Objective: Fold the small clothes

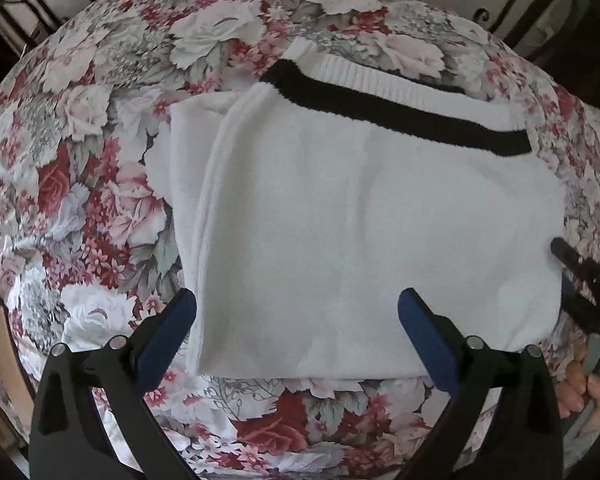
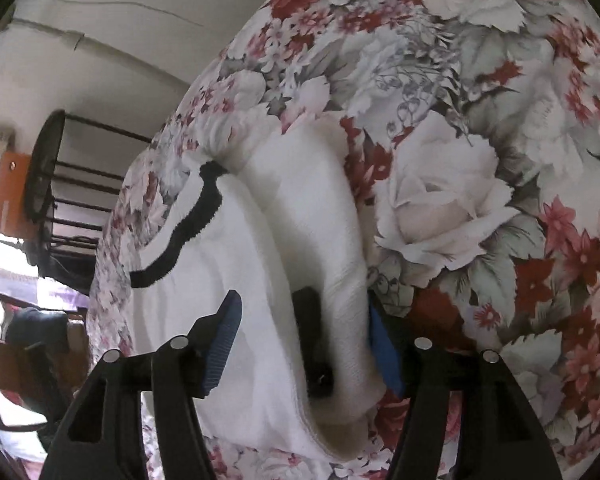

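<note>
Left claw (image 1: 296, 312): black frame, blue ribbed pads, jaws spread wide and released, hanging over the near edge of a folded white fleece garment with a black band and white ribbed hem (image 1: 340, 208); nothing between its pads. Right claw (image 2: 304, 344): same make, jaws parted, straddling a raised fold at the garment's edge; the cloth sits between its pads, one pad clear of the fabric, the other partly hidden behind the fold, so contact there cannot be told. Seen from the left wrist, this claw enters at the garment's right edge, with a person's fingers (image 1: 580, 392) visible on its handle. Garment: lies folded in layers on a surface covered by a floral cloth of red, pink and white roses (image 1: 80, 168). Background: dark metal-framed chairs (image 2: 60, 184) beyond the covered surface, pale wall behind.
</note>
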A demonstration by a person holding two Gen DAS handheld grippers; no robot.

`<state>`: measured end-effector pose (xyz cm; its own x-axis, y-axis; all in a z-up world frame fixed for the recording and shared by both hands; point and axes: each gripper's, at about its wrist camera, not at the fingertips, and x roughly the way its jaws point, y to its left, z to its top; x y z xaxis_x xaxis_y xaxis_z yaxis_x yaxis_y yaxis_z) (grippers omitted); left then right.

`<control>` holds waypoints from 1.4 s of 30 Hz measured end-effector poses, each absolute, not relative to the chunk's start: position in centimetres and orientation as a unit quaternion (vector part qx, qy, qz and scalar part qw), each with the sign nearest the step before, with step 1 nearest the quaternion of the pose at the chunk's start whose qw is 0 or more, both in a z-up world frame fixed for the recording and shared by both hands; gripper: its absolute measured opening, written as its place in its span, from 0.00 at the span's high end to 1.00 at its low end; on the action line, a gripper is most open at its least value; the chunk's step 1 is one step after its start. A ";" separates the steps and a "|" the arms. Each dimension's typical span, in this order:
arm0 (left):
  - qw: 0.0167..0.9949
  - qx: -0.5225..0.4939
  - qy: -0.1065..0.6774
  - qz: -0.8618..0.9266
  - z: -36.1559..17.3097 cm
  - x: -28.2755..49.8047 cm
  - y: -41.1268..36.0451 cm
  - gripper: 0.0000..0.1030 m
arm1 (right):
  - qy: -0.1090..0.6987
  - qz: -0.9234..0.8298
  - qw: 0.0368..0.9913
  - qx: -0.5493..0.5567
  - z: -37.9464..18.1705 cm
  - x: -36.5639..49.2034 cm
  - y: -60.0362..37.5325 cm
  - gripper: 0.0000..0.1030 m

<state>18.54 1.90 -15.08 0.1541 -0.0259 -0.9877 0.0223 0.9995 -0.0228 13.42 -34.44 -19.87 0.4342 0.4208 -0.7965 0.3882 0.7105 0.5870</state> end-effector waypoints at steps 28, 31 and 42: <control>0.740 0.042 0.672 -0.004 -18.2 18.6 -1.3 0.05 | 0.515 0.031 0.799 0.310 -19.9 14.9 -32.9 0.75; 0.737 0.053 0.674 0.002 -19.2 18.8 -2.3 0.05 | 0.520 0.026 0.784 0.340 -21.0 14.7 -33.8 0.67; 0.771 0.136 0.620 0.049 -20.4 19.2 -8.6 0.04 | 0.510 -0.007 0.778 0.366 -20.3 13.9 -33.0 0.79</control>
